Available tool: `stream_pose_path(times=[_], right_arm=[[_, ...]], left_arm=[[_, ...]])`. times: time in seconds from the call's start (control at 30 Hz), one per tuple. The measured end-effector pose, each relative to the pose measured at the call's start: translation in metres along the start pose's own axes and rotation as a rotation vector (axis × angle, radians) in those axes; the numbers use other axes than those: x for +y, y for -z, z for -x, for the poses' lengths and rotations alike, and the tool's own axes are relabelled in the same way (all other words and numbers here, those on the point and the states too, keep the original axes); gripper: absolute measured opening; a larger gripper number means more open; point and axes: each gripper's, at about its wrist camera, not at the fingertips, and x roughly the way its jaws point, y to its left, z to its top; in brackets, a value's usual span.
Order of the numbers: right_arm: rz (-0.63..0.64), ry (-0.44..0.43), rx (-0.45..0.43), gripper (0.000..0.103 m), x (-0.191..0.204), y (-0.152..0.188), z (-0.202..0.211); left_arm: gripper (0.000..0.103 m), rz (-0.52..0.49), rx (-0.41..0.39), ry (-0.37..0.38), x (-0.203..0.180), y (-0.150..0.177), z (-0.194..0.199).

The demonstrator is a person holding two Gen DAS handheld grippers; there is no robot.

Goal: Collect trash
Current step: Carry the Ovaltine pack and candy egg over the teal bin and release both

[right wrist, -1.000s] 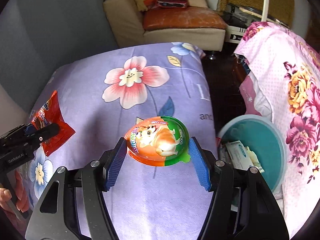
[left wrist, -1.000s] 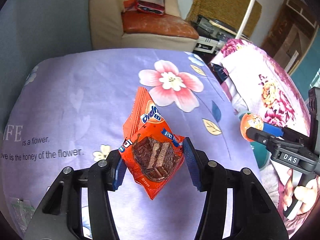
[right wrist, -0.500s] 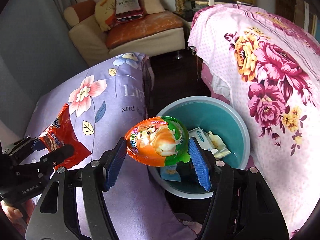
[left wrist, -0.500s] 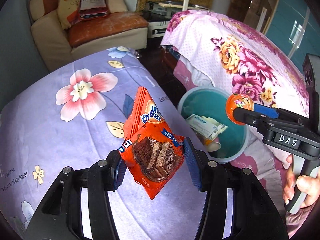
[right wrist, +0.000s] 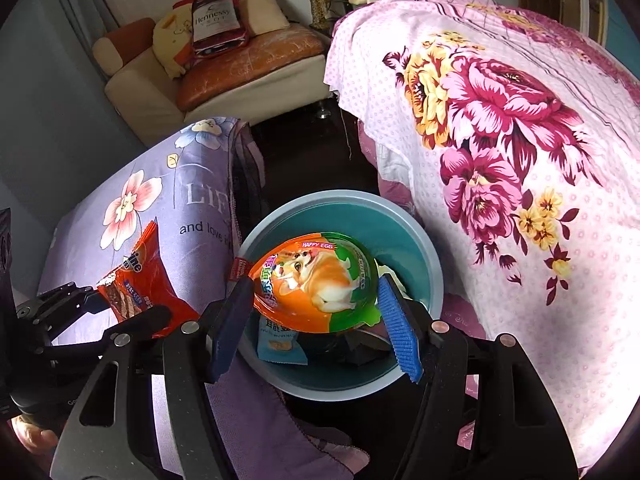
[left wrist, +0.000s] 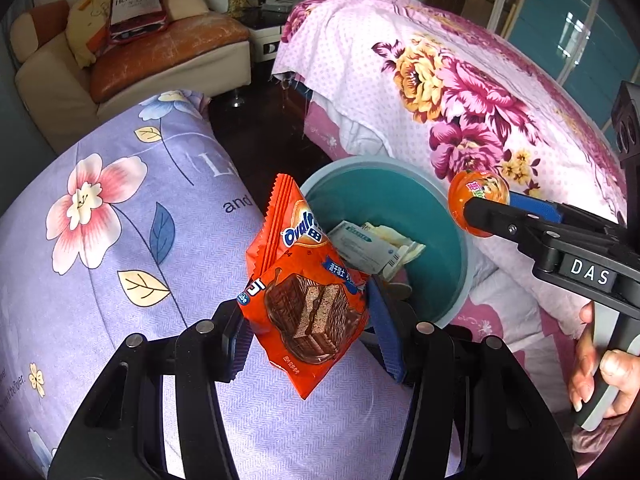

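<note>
Trash item one, the orange Ovaltine wafer wrapper (left wrist: 306,292), sat low centre in the left wrist view, pinched at its lower half between the blue pads of the left hand-held gripper (left wrist: 310,330). Upper end of the wrapper stuck up free, overlapping the near-left rim of the teal bin (left wrist: 456,240) in frame. Trash item two, the orange-and-green "HAPPY EGG" capsule (right wrist: 316,282), sat centre of the right wrist view, clamped side to side by the right hand-held gripper (right wrist: 316,316), directly over the bin (right wrist: 420,248) opening.

Bin already held a white-and-blue packet (left wrist: 360,246), some pale crumpled wrappers, and a light blue sachet (right wrist: 280,342) at the near wall.

Left wrist view also caught the right hand-held gripper (left wrist: 486,210) coming in from the right edge, capsule (left wrist: 476,196) at its tip just above the bin's right rim, fingers of a hand (left wrist: 600,380) on its grip at lower right. Right wrist view showed the left hand-held gripper (right wrist: 128,308) at lower left with the wrapper (right wrist: 136,276).

Bin stood on dark floor between a purple flowered cover (left wrist: 120,220) on the left and a pink floral bedspread (left wrist: 460,92) on the right. Cream sofa (left wrist: 132,60) with orange cushion at upper left, bottle-print pillow (left wrist: 136,2) on it.
</note>
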Motion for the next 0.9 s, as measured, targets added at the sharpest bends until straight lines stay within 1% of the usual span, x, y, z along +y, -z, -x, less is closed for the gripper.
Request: stream_pose_path(times=[0.4, 0.57, 0.73, 0.8, 0.87, 0.9], right_arm=[[-0.028, 0.03, 0.016, 0.061, -0.021, -0.005, -0.007], [-0.041, 0.048, 0.018, 0.061, -0.028, -0.007, -0.005], [-0.043, 0.066, 0.019, 0.061, -0.032, -0.011, -0.005], [-0.04, 0.072, 0.019, 0.061, -0.032, -0.013, -0.006], [-0.038, 0.076, 0.02, 0.061, -0.03, -0.015, -0.006], [-0.037, 0.078, 0.021, 0.061, -0.029, -0.016, -0.007]], left_arm=[[0.055, -0.033, 0.021, 0.053, -0.022, -0.014, -0.025], [0.061, -0.041, 0.014, 0.074, -0.03, -0.018, -0.029], [0.061, -0.035, 0.013, 0.087, -0.029, -0.022, -0.033], [0.065, -0.028, 0.016, 0.088, -0.026, -0.025, -0.036], [0.08, -0.02, 0.016, 0.08, -0.023, -0.027, -0.038], [0.084, -0.017, 0.011, 0.071, -0.022, -0.028, -0.038]])
